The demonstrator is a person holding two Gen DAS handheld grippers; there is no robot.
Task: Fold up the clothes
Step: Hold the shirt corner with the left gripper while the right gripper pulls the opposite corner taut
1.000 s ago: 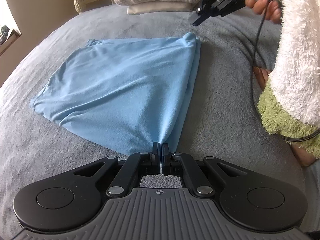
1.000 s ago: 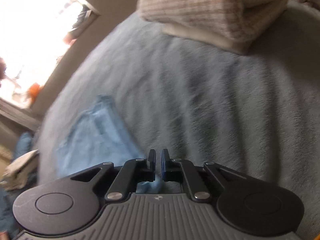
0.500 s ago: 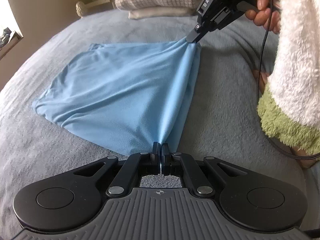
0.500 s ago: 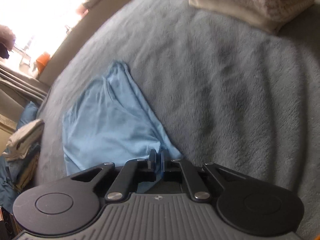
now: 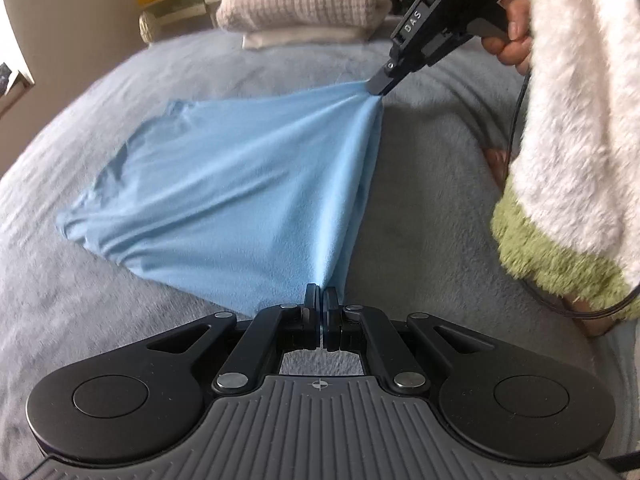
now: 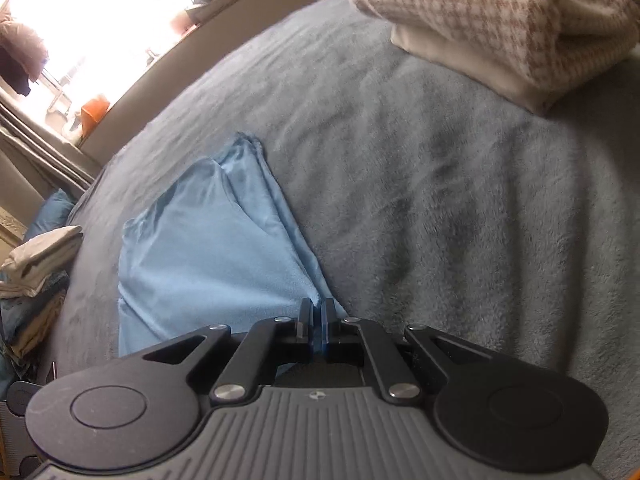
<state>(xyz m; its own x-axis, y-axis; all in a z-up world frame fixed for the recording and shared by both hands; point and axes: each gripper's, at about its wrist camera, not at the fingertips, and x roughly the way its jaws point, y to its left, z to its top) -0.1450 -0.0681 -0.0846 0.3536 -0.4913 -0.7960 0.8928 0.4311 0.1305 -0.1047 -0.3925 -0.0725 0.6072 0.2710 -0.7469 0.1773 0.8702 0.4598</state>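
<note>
A light blue garment (image 5: 240, 192) lies partly spread on the grey blanket (image 5: 420, 208). My left gripper (image 5: 321, 294) is shut on its near corner, with cloth fanning out from the tips. My right gripper (image 5: 380, 85), held by a hand in a fluffy white sleeve, is shut on the far corner and lifts it off the bed, so the right edge is stretched taut between the two grippers. In the right wrist view the blue garment (image 6: 208, 248) trails left from my right gripper (image 6: 319, 308), pinched between the pads.
A folded beige knit stack (image 5: 304, 8) rests at the far side of the bed, seen also as the beige stack (image 6: 500, 28). Folded clothes (image 6: 36, 264) are piled off the bed's left. A black cable (image 5: 516, 140) hangs by the sleeve. A bright window (image 6: 100, 20) is beyond.
My right gripper closed on the garment's far corner and raised it, pulling the right edge taut. The left gripper kept its hold in place.
</note>
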